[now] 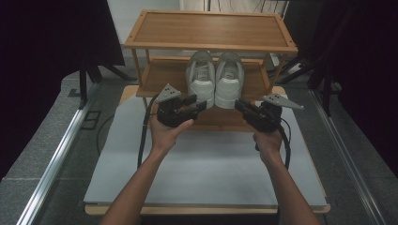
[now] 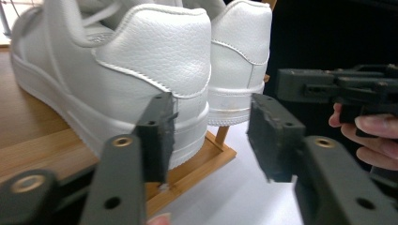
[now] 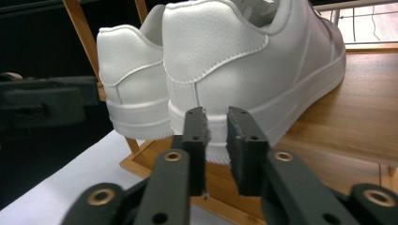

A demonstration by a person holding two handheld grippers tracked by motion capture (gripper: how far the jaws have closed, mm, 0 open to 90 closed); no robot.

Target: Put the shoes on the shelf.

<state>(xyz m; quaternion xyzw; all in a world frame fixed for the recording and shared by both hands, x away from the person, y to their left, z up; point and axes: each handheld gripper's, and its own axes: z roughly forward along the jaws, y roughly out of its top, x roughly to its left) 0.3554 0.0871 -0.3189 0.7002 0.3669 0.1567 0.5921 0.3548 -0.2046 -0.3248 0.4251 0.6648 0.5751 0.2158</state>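
White shoes (image 1: 215, 77) on wooden rack (image 1: 159, 75); no legible branding.

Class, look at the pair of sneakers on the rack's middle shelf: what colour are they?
The sneakers are plain white; the left gripper view shows it best.

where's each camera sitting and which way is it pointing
High view: above the person's side, looking forward and down at the wooden rack; forearms, left gripper, right gripper.
Left gripper view: on the left gripper, facing the shoes' heels.
Right gripper view: on the right gripper, facing the same heels.
Shared: white shoes.
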